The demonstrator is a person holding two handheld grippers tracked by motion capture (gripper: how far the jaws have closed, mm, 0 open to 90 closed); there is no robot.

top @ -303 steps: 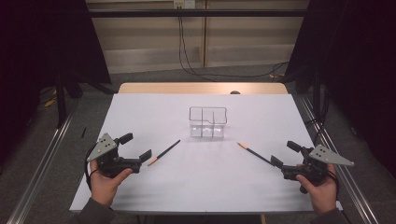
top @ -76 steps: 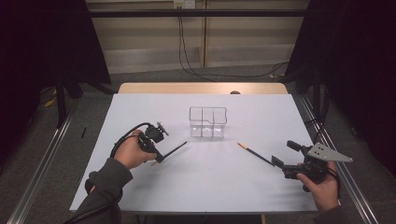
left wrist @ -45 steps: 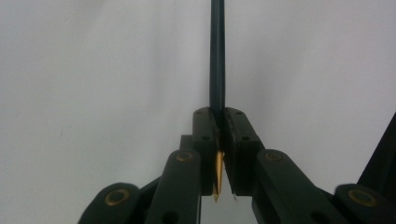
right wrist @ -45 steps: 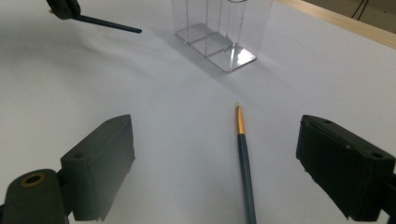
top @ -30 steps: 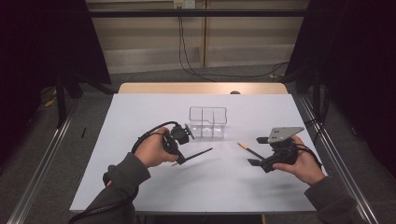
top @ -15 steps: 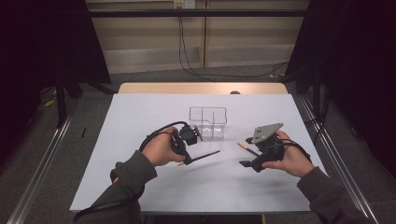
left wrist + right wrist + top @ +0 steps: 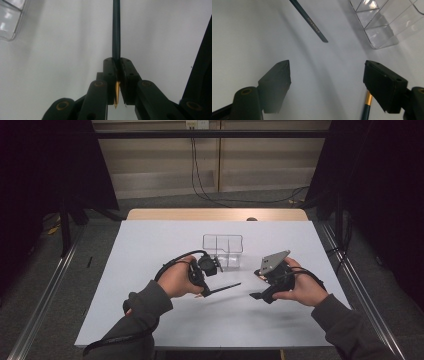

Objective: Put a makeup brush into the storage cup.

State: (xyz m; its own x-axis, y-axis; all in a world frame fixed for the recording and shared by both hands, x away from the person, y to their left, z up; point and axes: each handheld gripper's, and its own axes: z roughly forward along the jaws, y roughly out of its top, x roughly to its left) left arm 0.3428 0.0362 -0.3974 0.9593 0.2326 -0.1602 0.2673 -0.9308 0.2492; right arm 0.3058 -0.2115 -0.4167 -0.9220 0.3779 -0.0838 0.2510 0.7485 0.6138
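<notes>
White paper covers the counter [image 7: 150, 250]. Near its middle, the left tool [image 7: 117, 65] is clenched on a dark pencil [image 7: 116, 30], lifted beside the clear box [image 7: 223, 251]. The right tool [image 7: 327, 82] gapes, its jaws just closing a little, another pencil [image 7: 366, 106] under one jaw.

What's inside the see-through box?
The clear box looks empty: through its walls and dividers only the white table shows. The left gripper in front covers a little of its near-left corner.
</notes>
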